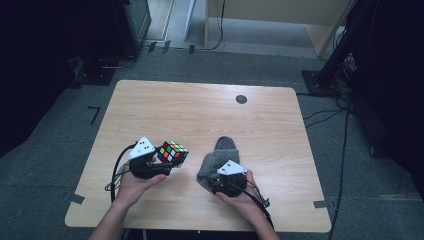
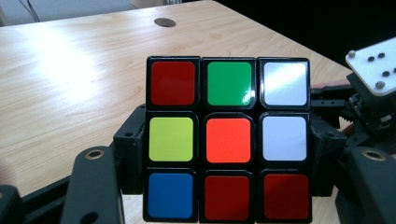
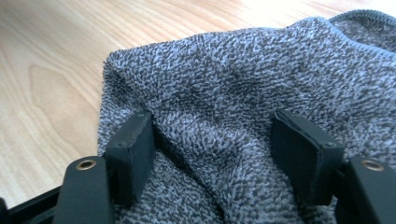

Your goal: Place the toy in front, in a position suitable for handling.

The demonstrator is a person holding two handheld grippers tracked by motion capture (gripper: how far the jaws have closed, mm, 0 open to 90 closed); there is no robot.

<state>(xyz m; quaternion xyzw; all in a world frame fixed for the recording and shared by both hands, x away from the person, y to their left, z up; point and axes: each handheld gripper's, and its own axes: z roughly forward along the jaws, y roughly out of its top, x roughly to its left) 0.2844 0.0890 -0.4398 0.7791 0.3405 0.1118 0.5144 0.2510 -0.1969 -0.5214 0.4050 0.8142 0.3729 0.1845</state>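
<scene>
Two hand-held grippers, both busy above your pale wooden bench.
Your left hand-held gripper pinches the multicoloured plastic puzzle cube; your right hand-held gripper stands spread over the grey knitted cloth. Gather a thick fold.

One puzzle cube, one grey cloth, two grippers.

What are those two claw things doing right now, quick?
Left gripper: closed on the puzzle cube, held off the table.
Right gripper: open, jaws apart and pressed into the grey cloth.
</scene>
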